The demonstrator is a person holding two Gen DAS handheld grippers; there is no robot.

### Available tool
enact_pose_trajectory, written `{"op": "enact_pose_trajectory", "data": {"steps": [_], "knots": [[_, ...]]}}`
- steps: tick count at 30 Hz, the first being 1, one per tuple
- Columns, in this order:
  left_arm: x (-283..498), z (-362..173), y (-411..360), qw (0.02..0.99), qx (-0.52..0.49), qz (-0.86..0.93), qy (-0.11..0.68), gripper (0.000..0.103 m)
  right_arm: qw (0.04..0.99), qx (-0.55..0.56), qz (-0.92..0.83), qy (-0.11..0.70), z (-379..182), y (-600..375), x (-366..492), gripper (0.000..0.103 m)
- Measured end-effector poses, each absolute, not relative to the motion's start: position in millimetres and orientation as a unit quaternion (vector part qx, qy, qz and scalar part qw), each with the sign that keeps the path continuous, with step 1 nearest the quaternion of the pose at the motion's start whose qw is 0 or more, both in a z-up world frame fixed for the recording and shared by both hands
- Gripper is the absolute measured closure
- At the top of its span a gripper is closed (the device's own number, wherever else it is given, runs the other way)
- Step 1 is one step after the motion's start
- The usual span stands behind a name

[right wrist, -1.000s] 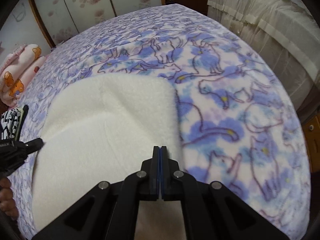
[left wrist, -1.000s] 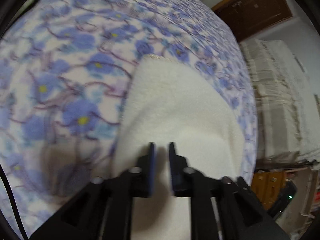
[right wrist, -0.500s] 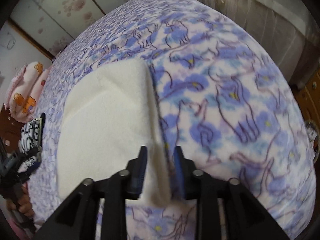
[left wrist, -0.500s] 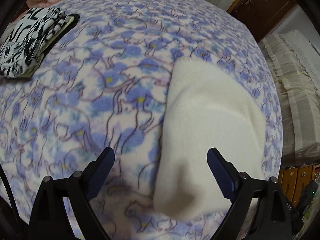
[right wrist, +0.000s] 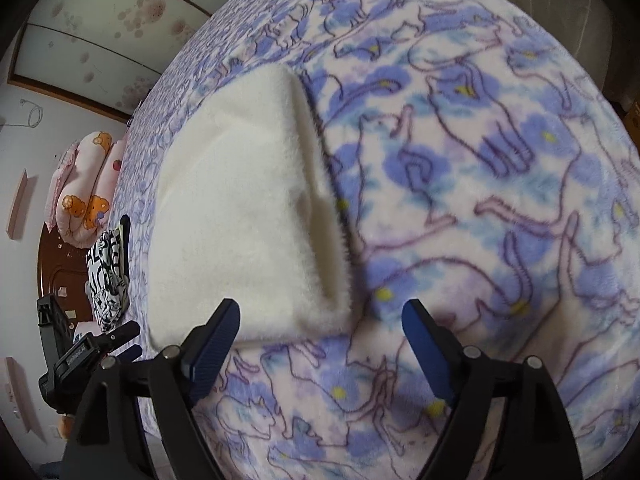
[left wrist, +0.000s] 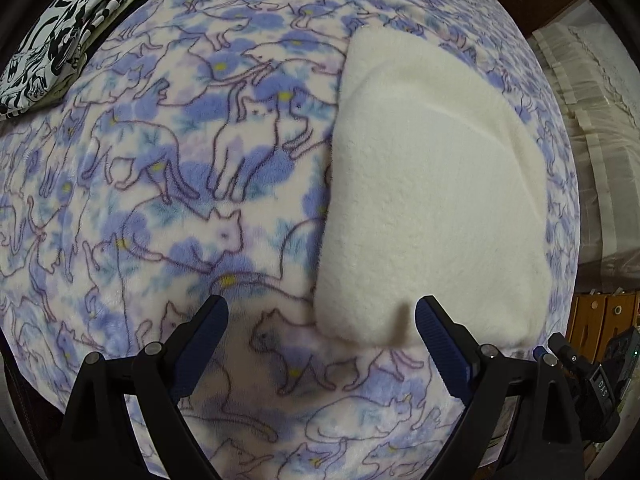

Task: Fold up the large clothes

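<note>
A white fleecy garment (left wrist: 432,184) lies folded into a thick rectangle on the bed's blue cat-print blanket (left wrist: 160,184). My left gripper (left wrist: 320,320) is wide open and empty, just short of the garment's near left corner. In the right wrist view the same garment (right wrist: 236,208) lies left of centre. My right gripper (right wrist: 320,320) is wide open and empty, just short of its near right corner. Neither gripper touches the cloth.
A folded black-and-white patterned cloth (left wrist: 52,44) lies at the far left of the bed, also in the right wrist view (right wrist: 106,276). Pink bear-print bedding (right wrist: 84,188) sits beyond it. A covered beige couch (left wrist: 596,152) stands right of the bed.
Both grippers were shut on the white garment's near edge a second ago. They opened, let it go, and pulled back and up; the garment now lies flat on the bed.
</note>
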State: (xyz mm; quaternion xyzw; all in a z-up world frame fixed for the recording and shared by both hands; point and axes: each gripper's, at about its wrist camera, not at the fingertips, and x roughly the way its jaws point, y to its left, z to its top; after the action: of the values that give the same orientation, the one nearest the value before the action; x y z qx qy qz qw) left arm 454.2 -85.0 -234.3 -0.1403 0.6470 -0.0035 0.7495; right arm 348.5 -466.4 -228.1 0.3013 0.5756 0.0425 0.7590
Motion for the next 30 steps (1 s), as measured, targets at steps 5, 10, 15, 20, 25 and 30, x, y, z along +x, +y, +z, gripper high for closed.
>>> {"op": "enact_pose_trajectory", "data": {"steps": [5, 10, 15, 20, 25, 30], "knots": [[457, -232, -93, 0.749, -0.117, -0.002, 0.652, 0.004, 0.749, 0.304, 0.049, 0.586, -234, -463, 351, 0.012], [469, -233, -105, 0.747, -0.099, -0.019, 0.657, 0.003, 0.745, 0.310, 0.053, 0.589, -239, -459, 360, 0.006], [485, -240, -116, 0.740, -0.069, -0.025, 0.668, 0.003, 0.736, 0.308, 0.064, 0.599, -251, -454, 371, 0.006], [501, -250, -126, 0.729, -0.056, -0.040, 0.681, 0.001, 0.719, 0.307, 0.073, 0.619, -270, -449, 385, 0.005], [516, -262, -134, 0.714, -0.064, -0.065, 0.694, 0.001, 0.711, 0.292, 0.088, 0.634, -284, -440, 402, 0.001], [531, -279, -145, 0.692, -0.067, -0.105, 0.711, 0.000, 0.705, 0.294, 0.116, 0.635, -295, -433, 419, 0.000]]}}
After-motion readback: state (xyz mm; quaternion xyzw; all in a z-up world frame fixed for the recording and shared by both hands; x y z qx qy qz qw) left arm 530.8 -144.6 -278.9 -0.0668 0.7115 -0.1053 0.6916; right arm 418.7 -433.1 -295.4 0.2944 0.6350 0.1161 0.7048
